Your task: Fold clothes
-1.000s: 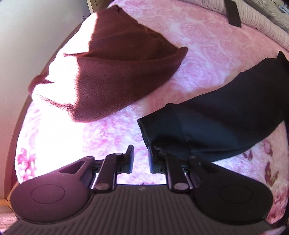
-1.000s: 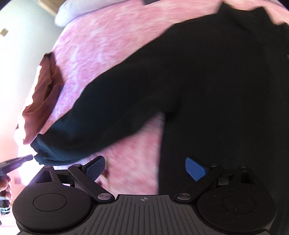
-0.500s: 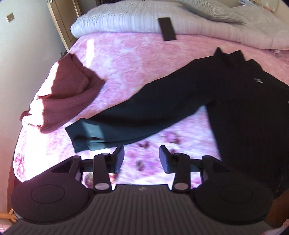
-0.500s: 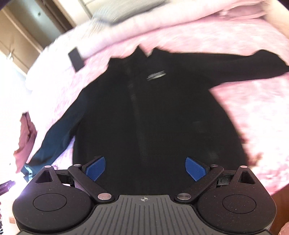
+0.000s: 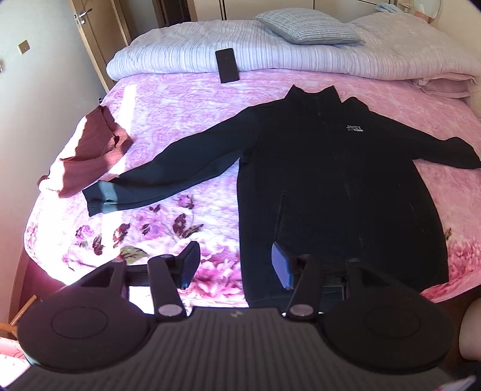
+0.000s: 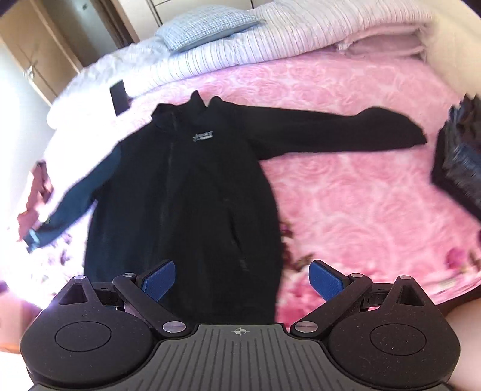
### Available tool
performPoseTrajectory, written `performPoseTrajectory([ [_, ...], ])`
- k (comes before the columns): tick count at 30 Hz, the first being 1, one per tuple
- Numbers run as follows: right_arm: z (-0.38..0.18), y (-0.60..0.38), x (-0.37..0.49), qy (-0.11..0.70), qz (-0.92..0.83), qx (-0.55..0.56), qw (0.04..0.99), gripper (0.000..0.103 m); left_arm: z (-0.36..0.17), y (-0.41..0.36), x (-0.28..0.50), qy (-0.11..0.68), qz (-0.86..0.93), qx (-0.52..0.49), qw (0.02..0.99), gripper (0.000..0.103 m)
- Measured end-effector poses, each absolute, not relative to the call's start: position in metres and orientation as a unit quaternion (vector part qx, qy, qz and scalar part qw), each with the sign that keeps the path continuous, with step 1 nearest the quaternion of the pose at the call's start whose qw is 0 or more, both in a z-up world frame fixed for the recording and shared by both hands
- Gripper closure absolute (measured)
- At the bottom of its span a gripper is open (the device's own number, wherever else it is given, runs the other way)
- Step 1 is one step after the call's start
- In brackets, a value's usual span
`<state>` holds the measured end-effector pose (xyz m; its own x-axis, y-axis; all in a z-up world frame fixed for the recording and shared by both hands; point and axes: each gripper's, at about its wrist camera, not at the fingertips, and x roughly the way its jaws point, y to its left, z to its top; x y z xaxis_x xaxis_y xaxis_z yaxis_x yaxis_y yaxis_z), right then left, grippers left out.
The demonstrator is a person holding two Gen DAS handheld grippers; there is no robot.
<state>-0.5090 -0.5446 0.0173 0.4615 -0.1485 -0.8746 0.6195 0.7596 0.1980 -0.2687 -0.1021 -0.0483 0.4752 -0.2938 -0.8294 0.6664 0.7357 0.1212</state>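
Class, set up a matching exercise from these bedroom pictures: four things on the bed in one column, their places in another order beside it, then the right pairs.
1 black zip jacket
2 maroon knitted garment
3 flat black phone
4 checked blue pillow

A at the bed's left edge
B spread flat mid-bed
C on top of the striped quilt
D on the quilt's near edge

Pairs: 1-B, 2-A, 3-D, 4-C

Count: one black jacket (image 5: 336, 186), one maroon garment (image 5: 90, 159), one pillow (image 5: 306, 30), one dark phone (image 5: 227, 65), two grippers.
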Motion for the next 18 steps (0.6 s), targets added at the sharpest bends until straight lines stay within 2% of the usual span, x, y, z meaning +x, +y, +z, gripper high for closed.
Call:
performPoseTrajectory([
  [10,0.032,-0.526,-0.516,0.473,-0.205,0.184,0.837,0.005,-0.035,-0.123,-0.285,0.399,-0.303,0.223,0.836,0.054],
  [18,0.028,-0.516,-0.506,0.476,-0.192,0.170,0.841,0.005,-0.037,-0.120,-0.289,0.400,-0.299,0.221,0.838,0.054],
])
